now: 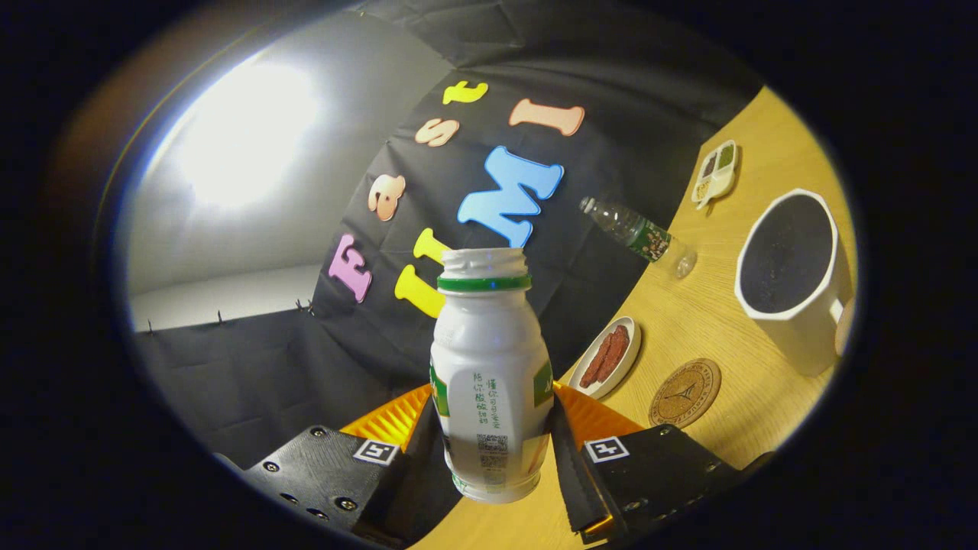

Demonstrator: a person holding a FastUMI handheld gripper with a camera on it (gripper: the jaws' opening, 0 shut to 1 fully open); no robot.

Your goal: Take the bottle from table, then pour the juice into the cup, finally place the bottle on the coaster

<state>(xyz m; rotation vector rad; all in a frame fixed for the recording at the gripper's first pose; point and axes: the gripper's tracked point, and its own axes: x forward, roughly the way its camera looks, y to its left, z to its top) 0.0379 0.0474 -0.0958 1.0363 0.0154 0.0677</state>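
table (710,321) is light wood grain and runs tilted through the view, so the whole scene sits rolled relative to the gripper. booth wall of black cloth behind it, with a bright lamp glare (237,137) on the pale panel beside that.

cup (795,279): big white mug with a dark interior, standing on the table well beyond the fingers; handle partly visible on its far side. contents not readable, interior just looks dark.

bottle (490,374): small white juice bottle with a green neck ring, cap off, open mouth pointing away from the camera. it sits between the two fingers, lower body clamped from both sides, and looks lifted off the table rather than standing on it, though the base edge is close to the wood and i can't be fully sure.

gripper (493,447): fingers closed in on the bottle body, one on each flank, both in contact.

clear plastic water bottle (638,237) with a green label stands near the cloth wall, beyond the cup.

oval white dish (607,357) holding reddish-brown strips, just past the fingers.

coaster (684,393): round, cork-like, printed emblem, bare, between the dish and the cup, near the cup base but apart from it.

small divided tray (715,174) with dark and green fillings, farthest out.
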